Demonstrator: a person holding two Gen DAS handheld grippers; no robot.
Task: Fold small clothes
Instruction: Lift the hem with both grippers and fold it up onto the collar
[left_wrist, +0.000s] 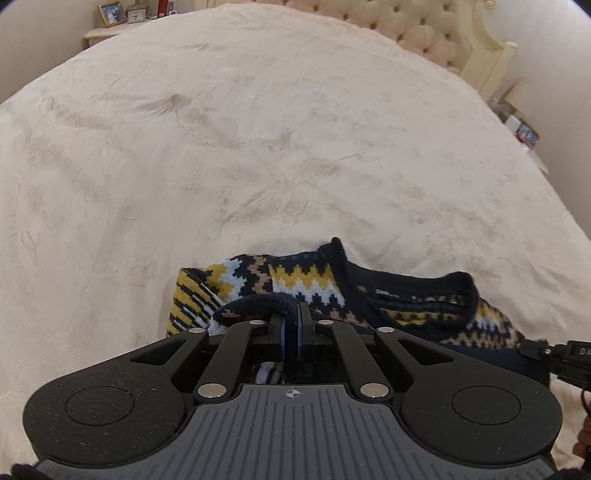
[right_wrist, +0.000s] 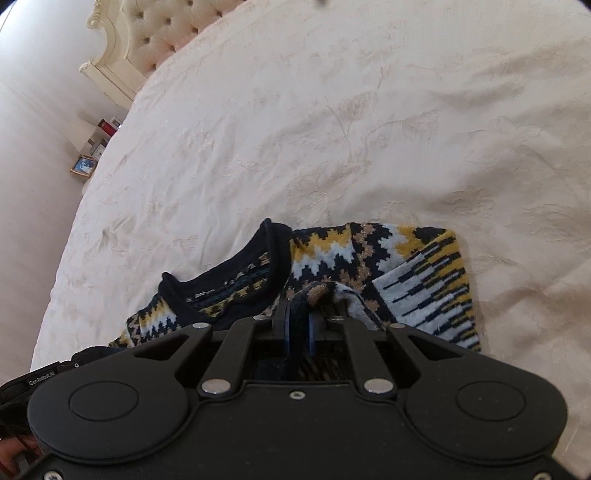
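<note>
now, left claw: we have the left gripper clamped on a dark ribbed hem of the knit sweater, fabric pinched between its blue pads.
right claw: our right gripper is likewise closed on a bunch of the same sweater, a fold of knit caught in its jaws.
where the sweater is: we see it on the bedspread just ahead of both claws, neckline facing up, a sleeve folded across on the right side.
how it handles: we judge it soft, light and limp, thick enough to bunch; it should drape and sag between our two grips, not slip.
where to hold: we reckon the ribbed hems and the shoulder seams give the firmest bite.
edges: the bed's edge lies near in the right wrist view, with a nightstand beyond; the headboard is well apart.
open room: we have wide bare bedspread ahead for laying the fold down.
</note>
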